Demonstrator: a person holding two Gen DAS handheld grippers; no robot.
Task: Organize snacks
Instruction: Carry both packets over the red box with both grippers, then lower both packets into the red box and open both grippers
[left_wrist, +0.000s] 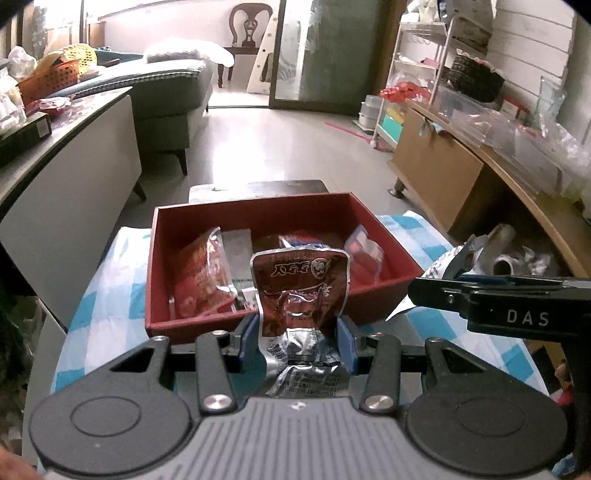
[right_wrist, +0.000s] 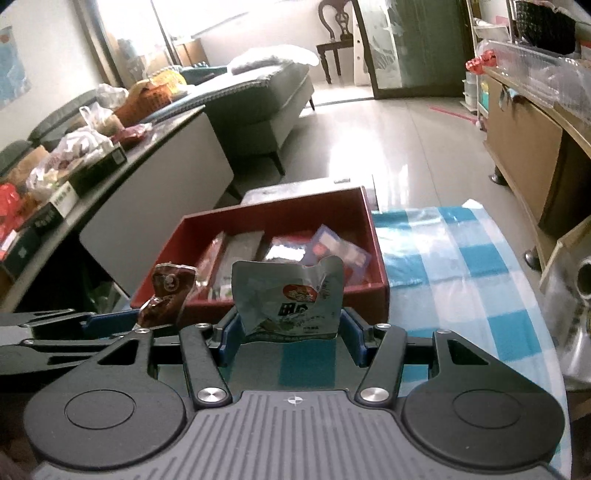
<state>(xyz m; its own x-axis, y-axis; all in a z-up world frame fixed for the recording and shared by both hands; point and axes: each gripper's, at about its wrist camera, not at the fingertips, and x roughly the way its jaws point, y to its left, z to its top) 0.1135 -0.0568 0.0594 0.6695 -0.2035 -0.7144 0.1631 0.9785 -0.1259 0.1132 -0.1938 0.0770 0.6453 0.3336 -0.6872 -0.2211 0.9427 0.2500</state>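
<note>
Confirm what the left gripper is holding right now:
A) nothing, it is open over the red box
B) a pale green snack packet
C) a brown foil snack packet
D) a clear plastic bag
C: in the left wrist view the left gripper has its blue pads pressed on either side of the brown foil snack packet, just short of the red box; the pale green packet sits in the right gripper.

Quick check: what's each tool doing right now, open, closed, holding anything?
Left tool: closed on a brown foil snack packet.
Right tool: closed on a pale green snack pouch.
</note>
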